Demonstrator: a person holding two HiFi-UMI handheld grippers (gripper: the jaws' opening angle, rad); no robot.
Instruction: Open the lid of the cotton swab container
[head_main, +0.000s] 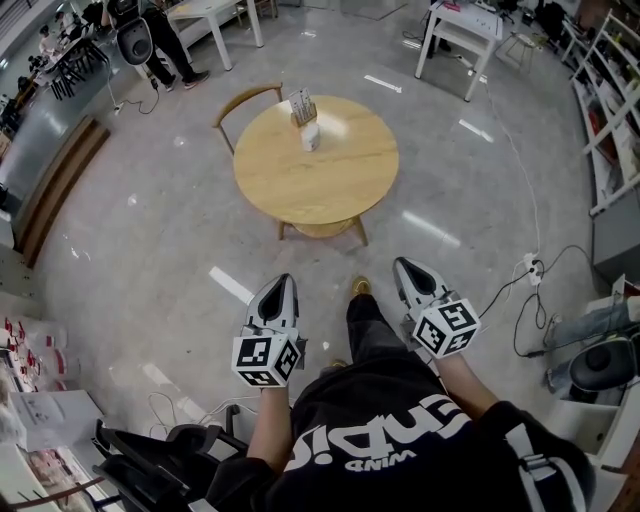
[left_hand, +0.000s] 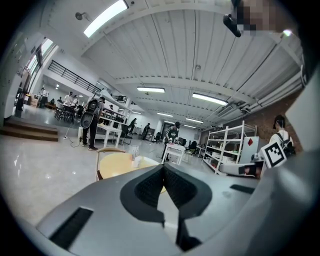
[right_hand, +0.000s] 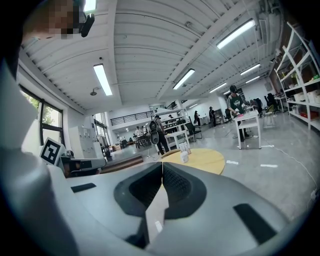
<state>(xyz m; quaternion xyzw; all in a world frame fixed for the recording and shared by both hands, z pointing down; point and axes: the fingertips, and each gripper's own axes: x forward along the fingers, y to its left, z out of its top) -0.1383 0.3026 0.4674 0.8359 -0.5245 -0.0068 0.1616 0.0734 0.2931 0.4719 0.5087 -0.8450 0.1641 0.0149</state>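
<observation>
The container (head_main: 311, 135) stands on the round wooden table (head_main: 330, 190), toward its far edge. It is well apart from both claws, which hang ahead of the person over the grey floor (head_main: 150, 250) on the table's near side.

The left claw (head_main: 284, 283) and the right claw (head_main: 404, 265) sit side by side, one on each side of the person's leg, with their tips aimed at the table. Each claw's jaws are pressed together, ribbed pads meeting along one line, with nothing between them. In the left gripper view the container shows far off, just left of the jaw tips. In the right gripper view it shows far off, just right of them.

The container is a short white cylinder standing upright, long axis vertical and top facing up. Its lid is too small to make out. Just behind it stands a holder (head_main: 302, 106) with upright cards or leaflets; I cannot tell whether the two touch. A chair (head_main: 240, 105) is drawn up at the table's far left side.

No writing on the container or the holder can be read at this distance. Each claw carries a cube (head_main: 266, 358) with black-and-white square markers. The person's black shirt (head_main: 400, 400) has large white letters, upside down in the head view, and a small line under them that seems to read "WIND".
</observation>
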